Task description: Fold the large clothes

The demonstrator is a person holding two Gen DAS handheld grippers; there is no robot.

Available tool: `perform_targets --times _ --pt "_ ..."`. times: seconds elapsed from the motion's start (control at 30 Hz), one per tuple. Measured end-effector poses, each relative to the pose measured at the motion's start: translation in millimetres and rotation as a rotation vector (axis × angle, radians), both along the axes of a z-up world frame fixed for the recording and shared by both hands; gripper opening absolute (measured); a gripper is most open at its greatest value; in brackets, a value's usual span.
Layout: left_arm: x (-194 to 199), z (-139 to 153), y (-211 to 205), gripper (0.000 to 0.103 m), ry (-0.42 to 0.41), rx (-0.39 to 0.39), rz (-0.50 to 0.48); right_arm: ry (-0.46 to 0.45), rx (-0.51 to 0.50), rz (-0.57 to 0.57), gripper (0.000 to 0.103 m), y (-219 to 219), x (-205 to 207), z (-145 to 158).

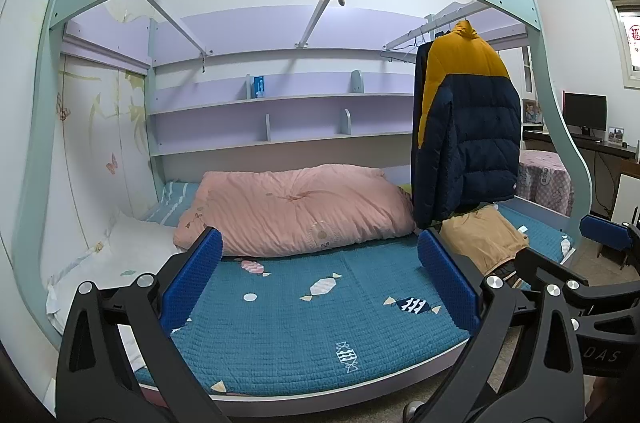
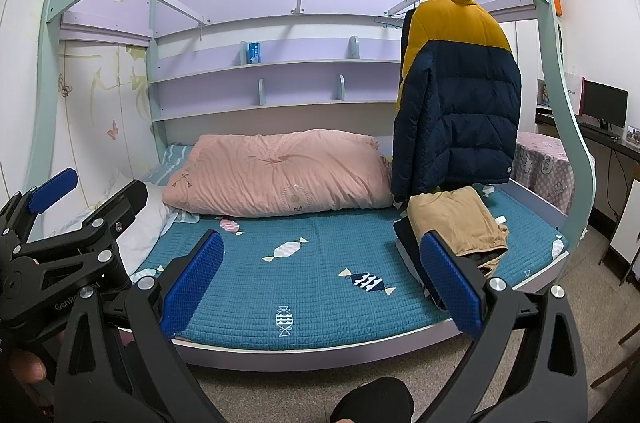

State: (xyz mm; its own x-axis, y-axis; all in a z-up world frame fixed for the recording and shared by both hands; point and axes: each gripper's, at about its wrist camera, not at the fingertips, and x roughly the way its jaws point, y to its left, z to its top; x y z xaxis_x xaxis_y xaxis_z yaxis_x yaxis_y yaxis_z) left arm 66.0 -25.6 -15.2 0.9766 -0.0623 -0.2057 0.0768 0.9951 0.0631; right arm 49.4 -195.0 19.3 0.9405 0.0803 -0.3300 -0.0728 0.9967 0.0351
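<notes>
1. The left gripper (image 1: 320, 279) hangs in the air in front of the bed with its two blue-padded fingers (image 1: 192, 279) spread wide apart and nothing between them; only the bedspread shows through the gap.
2. The right gripper (image 2: 322, 283) is held the same way, jaws wide apart and empty, just to the right of the left one, whose black frame shows at the left edge of the right wrist view.
3. Below both grippers lies the teal quilted bedspread (image 1: 288, 327), printed with candy shapes and covering the mattress up to its front edge.
4. The folded tan garment (image 2: 460, 223) rests on the right part of the bedspread, lying on top of a dark folded piece (image 2: 406, 239) and just beyond the right gripper's right finger.
5. The navy and mustard puffer jacket (image 1: 468, 127) hangs from a rail under the upper bunk, directly above the tan garment, its hem close over that pile.
6. A pink duvet (image 1: 296, 211) is bunched along the back of the bed, with a white pillow (image 1: 132, 247) to its left by the wall.
7. Lilac shelves (image 1: 280, 103) run across the wall behind, and a dark monitor (image 1: 584, 113) stands on a desk at far right.
</notes>
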Motion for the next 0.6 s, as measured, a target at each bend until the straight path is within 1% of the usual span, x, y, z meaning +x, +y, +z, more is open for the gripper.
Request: perform_targets --times 0.6 --pt "0.7 0.0 1.3 0.098 0.001 0.001 -0.003 0.001 0.002 0.001 0.095 -2.9 1.1 1.6"
